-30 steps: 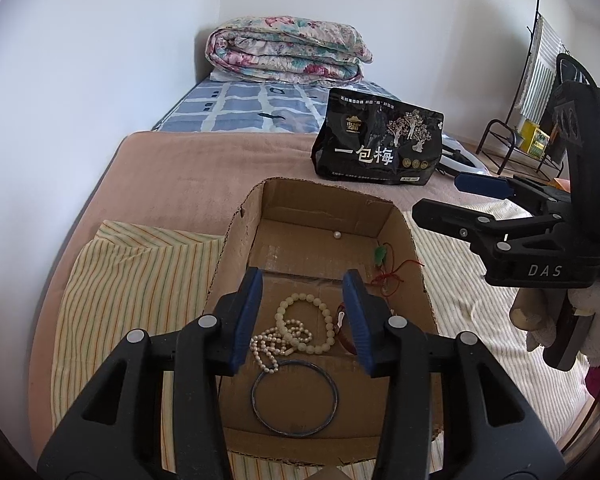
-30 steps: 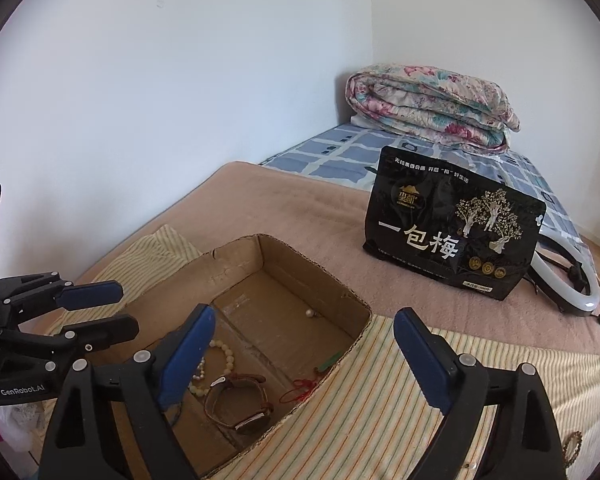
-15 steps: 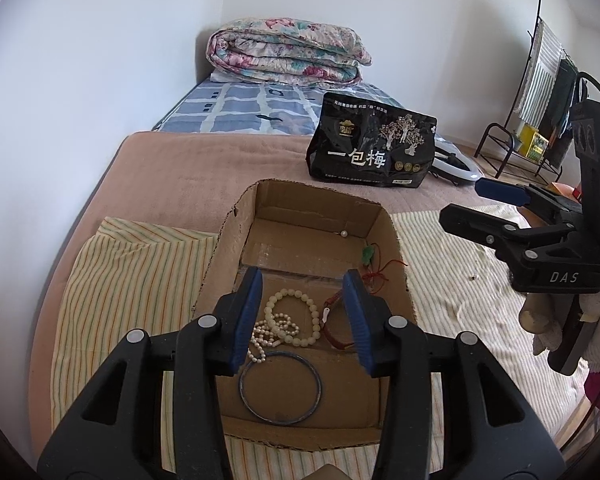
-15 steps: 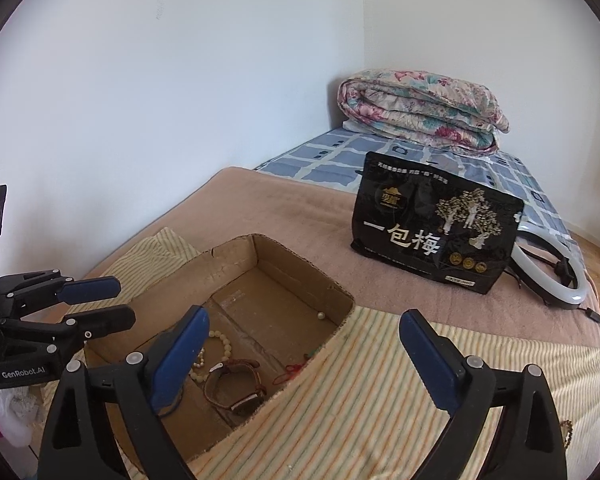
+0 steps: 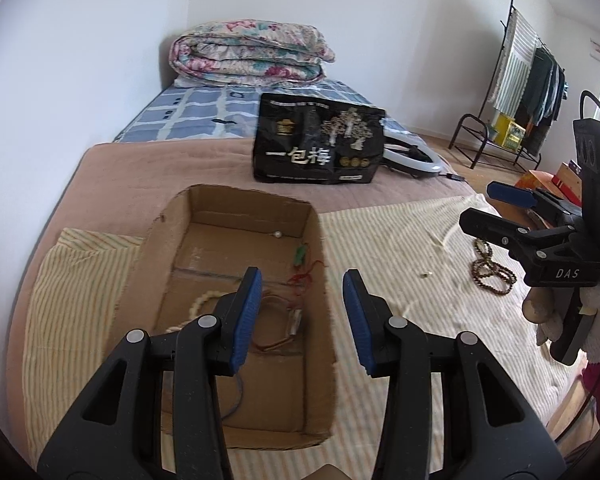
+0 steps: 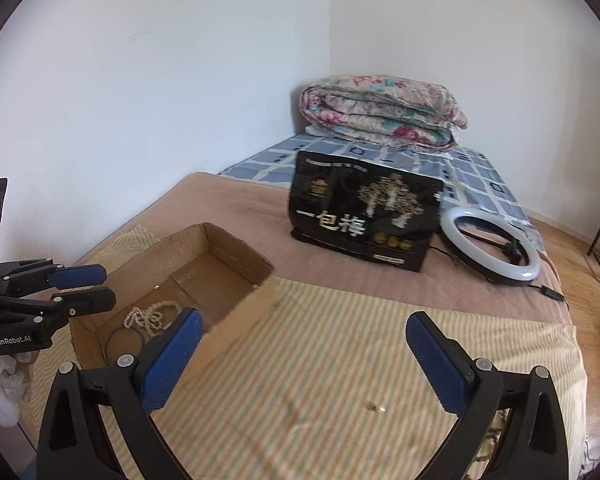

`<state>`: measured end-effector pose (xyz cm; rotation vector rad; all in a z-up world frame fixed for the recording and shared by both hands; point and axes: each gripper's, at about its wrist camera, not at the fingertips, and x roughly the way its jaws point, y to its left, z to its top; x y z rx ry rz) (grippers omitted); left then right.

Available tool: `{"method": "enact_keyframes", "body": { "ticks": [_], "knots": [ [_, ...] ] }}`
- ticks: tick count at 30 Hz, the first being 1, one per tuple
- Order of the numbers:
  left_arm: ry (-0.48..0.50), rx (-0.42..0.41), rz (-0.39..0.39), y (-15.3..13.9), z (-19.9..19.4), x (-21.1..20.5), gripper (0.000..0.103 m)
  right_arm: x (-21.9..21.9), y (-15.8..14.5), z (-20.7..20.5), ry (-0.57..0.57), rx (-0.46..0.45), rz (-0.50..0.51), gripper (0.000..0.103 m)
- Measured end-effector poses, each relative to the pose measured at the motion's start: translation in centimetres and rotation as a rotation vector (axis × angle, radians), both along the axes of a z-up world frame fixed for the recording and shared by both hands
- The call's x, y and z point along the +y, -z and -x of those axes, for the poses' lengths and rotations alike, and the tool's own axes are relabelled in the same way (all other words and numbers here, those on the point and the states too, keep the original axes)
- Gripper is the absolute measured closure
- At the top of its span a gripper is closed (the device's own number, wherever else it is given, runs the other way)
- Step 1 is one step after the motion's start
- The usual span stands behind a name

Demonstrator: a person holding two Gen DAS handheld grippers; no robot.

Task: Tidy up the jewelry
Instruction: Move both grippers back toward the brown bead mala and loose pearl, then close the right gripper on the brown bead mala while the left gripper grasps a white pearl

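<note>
Open cardboard box (image 5: pixel 236 292) on the striped cloth (image 6: pixel 340 344) over the bed, holding cream bead bracelets (image 6: pixel 156 318), a dark bangle (image 6: pixel 118 340), a brown-strapped watch (image 5: pixel 278 324), a red cord with a green pendant (image 5: pixel 302 264) and one loose pearl (image 5: pixel 277 234). Out on the cloth to the right of the box, well apart from it, a dark bead strand (image 5: pixel 490 270), next to a small pale scrap (image 5: pixel 424 275).

Left claw (image 5: pixel 302 320) tilted downward over the box's right wall, blue pads part-way apart, nothing between them. Right claw (image 6: pixel 300 352) tilted down above bare striped cloth right of the box, jaws opening wide, empty; gripped below by a white-gloved hand (image 5: pixel 560 316).

Under the cloth, a brown blanket (image 6: pixel 228 200); on it a black snack bag (image 6: pixel 364 216) upright, a white ring light (image 6: pixel 488 248) just beside it. Farther back, a blue checked sheet (image 5: pixel 196 116) and a folded floral quilt (image 5: pixel 248 54) against white walls. Wooden floor and a black clothes rack (image 5: pixel 520 80) at right.
</note>
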<state>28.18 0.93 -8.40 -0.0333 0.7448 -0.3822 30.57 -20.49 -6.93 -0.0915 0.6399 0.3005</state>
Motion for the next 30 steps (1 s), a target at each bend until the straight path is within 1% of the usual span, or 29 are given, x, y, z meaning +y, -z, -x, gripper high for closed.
{"method": "enact_keyframes", "body": {
  "ticks": [9,14,22,30],
  "knots": [
    [0.083,0.006,0.021,-0.1,0.2,-5.7,0.061,-6.6,0.4,1.8,0.100,0.004,0.020,0.000],
    [0.124,0.017,0.032,0.4,-0.1,-8.8,0.061,-10.2,1.1,2.4,0.152,0.022,0.034,0.000],
    [0.188,0.044,0.020,2.4,-0.9,-13.5,0.061,-15.2,2.9,3.0,0.211,0.063,0.047,0.000],
    [0.262,0.079,-0.015,5.0,-1.6,-17.5,0.061,-18.7,5.7,3.6,0.218,0.105,0.068,0.000]
  ]
}}
